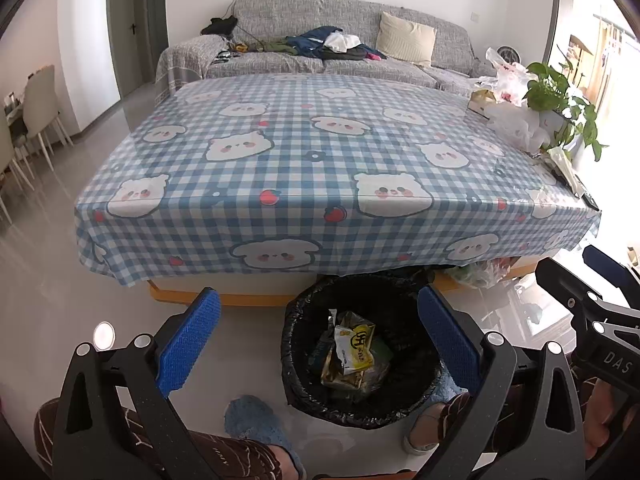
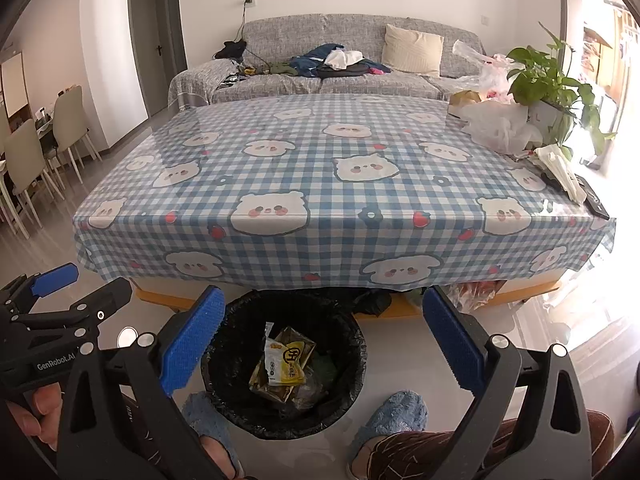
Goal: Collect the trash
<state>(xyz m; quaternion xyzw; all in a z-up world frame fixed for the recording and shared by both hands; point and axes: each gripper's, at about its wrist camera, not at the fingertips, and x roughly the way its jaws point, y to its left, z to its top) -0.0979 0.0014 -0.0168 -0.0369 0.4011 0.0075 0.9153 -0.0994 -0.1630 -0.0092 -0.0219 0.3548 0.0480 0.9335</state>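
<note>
Left tongs point(image 1: 318, 344) wide, empty | right tongs point(image 2: 324, 342) wide, empty | bin point(image 2: 240, 412) below both — probably ready for trash | wrappers point(image 2: 286, 364) inside.

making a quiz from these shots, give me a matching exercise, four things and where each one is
Things:
1. yellow snack wrapper
2. cream pillow
3. potted plant
4. blue slippers

Places:
A. on the sofa
B. far right of the table
C. on the floor beside the bin
D. inside the black-lined bin

Pairs: 1-D, 2-A, 3-B, 4-C
</note>
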